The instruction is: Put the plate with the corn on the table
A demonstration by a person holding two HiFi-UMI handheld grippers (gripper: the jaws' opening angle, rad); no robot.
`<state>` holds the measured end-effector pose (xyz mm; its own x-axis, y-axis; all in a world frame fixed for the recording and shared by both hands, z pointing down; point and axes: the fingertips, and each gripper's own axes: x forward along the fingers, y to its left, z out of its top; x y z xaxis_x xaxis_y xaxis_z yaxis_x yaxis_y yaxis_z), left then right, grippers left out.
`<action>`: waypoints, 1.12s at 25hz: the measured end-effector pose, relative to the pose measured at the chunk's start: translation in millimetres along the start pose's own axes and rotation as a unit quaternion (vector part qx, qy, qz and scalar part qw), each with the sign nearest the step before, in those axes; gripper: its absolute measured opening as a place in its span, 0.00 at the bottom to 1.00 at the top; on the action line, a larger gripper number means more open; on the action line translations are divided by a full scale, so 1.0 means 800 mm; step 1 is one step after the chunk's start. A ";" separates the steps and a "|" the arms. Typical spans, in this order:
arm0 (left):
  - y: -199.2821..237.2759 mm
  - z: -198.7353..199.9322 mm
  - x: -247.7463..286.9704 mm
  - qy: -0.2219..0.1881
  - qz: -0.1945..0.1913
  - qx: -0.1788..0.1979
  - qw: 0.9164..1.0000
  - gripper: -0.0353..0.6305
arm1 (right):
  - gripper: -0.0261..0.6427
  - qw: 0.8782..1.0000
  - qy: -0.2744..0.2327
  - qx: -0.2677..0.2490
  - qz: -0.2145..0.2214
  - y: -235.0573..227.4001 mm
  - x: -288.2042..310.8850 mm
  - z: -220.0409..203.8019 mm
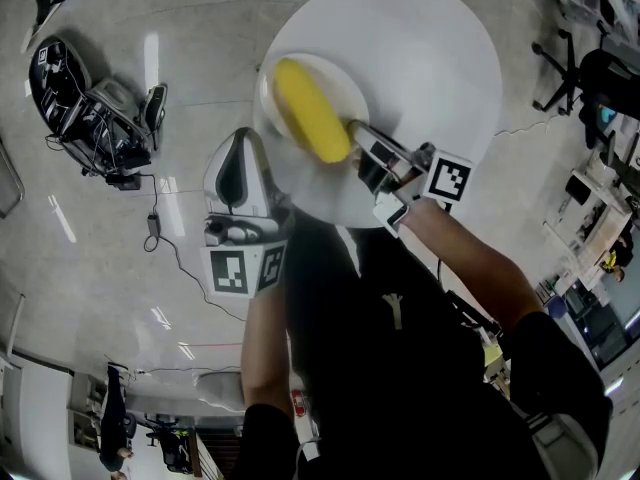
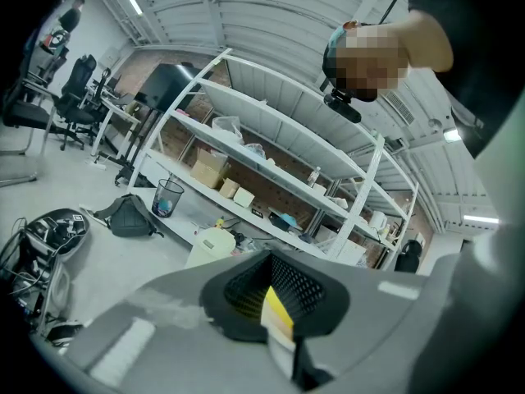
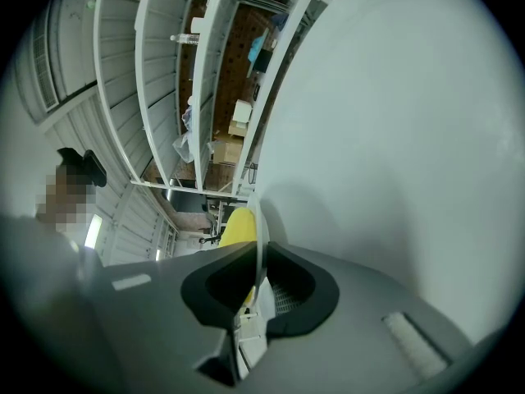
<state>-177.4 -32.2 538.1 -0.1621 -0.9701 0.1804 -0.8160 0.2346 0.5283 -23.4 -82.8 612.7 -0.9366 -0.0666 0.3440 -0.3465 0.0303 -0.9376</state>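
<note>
A white plate [image 1: 340, 88] carrying a yellow corn cob [image 1: 310, 108] hangs over the near left part of the round white table [image 1: 430, 58]; I cannot tell whether it rests on the table. My right gripper [image 1: 358, 133] is shut on the plate's near rim. In the right gripper view the thin plate edge [image 3: 259, 236] runs between the jaws, with the corn [image 3: 238, 224] beyond and the table [image 3: 394, 138] filling the right side. My left gripper [image 1: 248, 138] stands just left of the plate, apart from it. Its jaws are together [image 2: 279, 318], with a narrow yellow and white strip in the slit.
A pile of black gear [image 1: 90, 108] and a cable [image 1: 155, 228] lie on the floor to the left. Office chairs [image 1: 590, 78] stand right of the table. White shelves [image 2: 271, 154], a mesh bin [image 2: 168, 197] and a backpack [image 2: 130, 217] are ahead of the left gripper.
</note>
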 end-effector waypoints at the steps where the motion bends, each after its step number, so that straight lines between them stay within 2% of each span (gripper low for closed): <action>1: -0.001 0.002 0.001 -0.004 -0.001 -0.004 1.000 0.06 | 0.10 1.000 0.001 0.001 -0.002 -0.001 0.000 -0.001; 11: 0.003 -0.003 -0.001 -0.002 -0.002 -0.003 1.000 0.06 | 0.10 1.000 0.004 -0.001 -0.015 -0.009 0.001 -0.003; 24: 0.004 -0.004 -0.003 -0.003 -0.002 -0.001 1.000 0.06 | 0.09 0.997 0.008 0.015 -0.070 -0.024 -0.003 -0.006; 28: 0.002 -0.004 -0.002 -0.004 -0.004 -0.005 1.000 0.06 | 0.12 0.996 0.013 0.022 -0.086 -0.025 -0.003 -0.007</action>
<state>-177.0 -30.4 541.3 -0.1606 -0.9722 0.1704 -0.8115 0.2283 0.5379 -14.0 -77.7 631.0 -0.8653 -0.0404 0.4996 -0.4990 -0.0229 -0.8663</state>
